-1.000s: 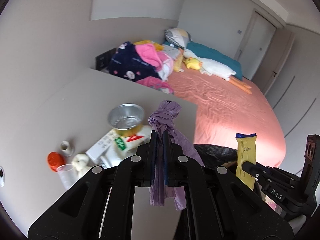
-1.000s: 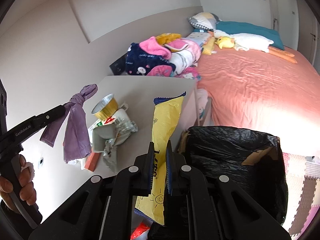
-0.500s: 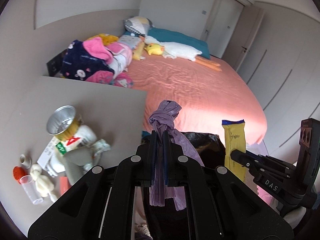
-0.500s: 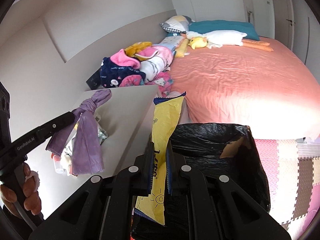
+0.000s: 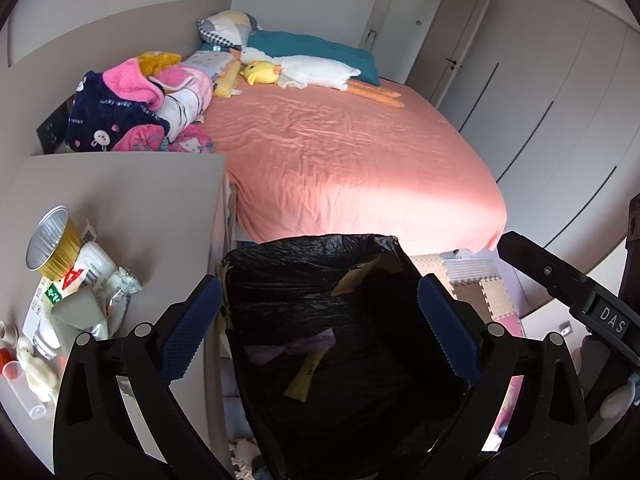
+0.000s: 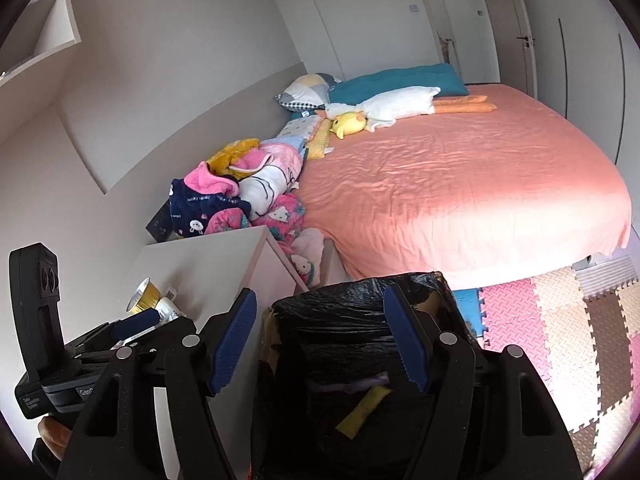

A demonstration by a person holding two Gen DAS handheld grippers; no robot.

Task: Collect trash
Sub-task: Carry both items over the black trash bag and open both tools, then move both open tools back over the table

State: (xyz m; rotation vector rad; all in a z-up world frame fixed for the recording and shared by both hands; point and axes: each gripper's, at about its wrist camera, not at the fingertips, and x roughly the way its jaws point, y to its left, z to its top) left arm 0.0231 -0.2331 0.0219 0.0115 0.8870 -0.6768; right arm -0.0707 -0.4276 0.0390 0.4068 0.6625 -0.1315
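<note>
Both claws hang over the black-lined trash bin (image 5: 320,280), and both stand empty: the left claw (image 5: 320,332) has its blue pads spread about as wide as they go, the right claw (image 6: 320,344) has its jaws parted somewhat less, and each has just been opening with nothing left between the pads. The two pieces of trash are now down inside the liner: the knotted purple plastic bag (image 5: 296,346) lies on the dark bottom, and the long yellow snack wrapper (image 5: 306,376) lies slanted just under it, touching or nearly so; the right wrist view shows the same pair low in the bin. The drop looks done, so the step in hand is to clear the bin and go back for more. To do it well, I would lift both claws straight up before swinging them away, so no finger catches the loose folded rim of the liner and drags it inward. Plenty is left on the pale worktop (image 5: 140,200) beside the bin: a gold foil cup (image 5: 52,244) lying tilted, a crumpled white packet (image 5: 116,292), a clear plastic cup (image 5: 24,388) and other small scraps at the near edge. Keeping the jaws wide on the way over probably saves time, and taking the tangled pile from its outer edge should avoid knocking the foil cup off.
</note>
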